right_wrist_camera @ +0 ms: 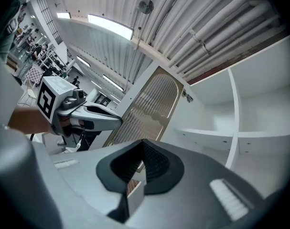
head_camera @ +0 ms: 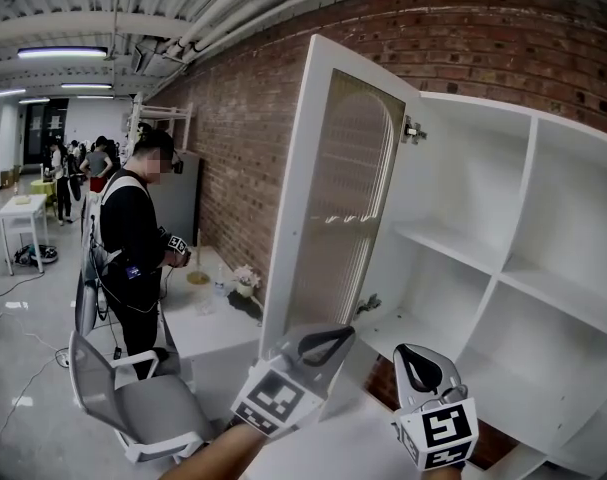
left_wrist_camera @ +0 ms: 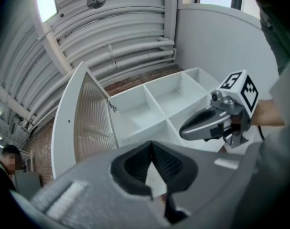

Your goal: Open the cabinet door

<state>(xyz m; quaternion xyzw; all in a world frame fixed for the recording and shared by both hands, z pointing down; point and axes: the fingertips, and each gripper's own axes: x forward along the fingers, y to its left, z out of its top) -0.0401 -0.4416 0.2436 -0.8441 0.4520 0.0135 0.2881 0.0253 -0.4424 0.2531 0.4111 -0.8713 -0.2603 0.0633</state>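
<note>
The white cabinet (head_camera: pixel 503 280) stands against the brick wall with its shelves bare. Its door (head_camera: pixel 338 208), white-framed with an arched ribbed glass panel, is swung wide open to the left, and shows in the left gripper view (left_wrist_camera: pixel 90 123) and the right gripper view (right_wrist_camera: pixel 152 104) too. My left gripper (head_camera: pixel 333 340) hovers below the door's lower edge, apart from it, jaws shut on nothing (left_wrist_camera: pixel 152 144). My right gripper (head_camera: pixel 415 360) is beside it, before the lower shelves, also shut and holding nothing (right_wrist_camera: pixel 142 142).
A person in black (head_camera: pixel 133 238) stands to the left, holding grippers of their own. A grey office chair (head_camera: pixel 133 398) sits at the lower left. A white table (head_camera: pixel 23 213) and more people are far back on the left.
</note>
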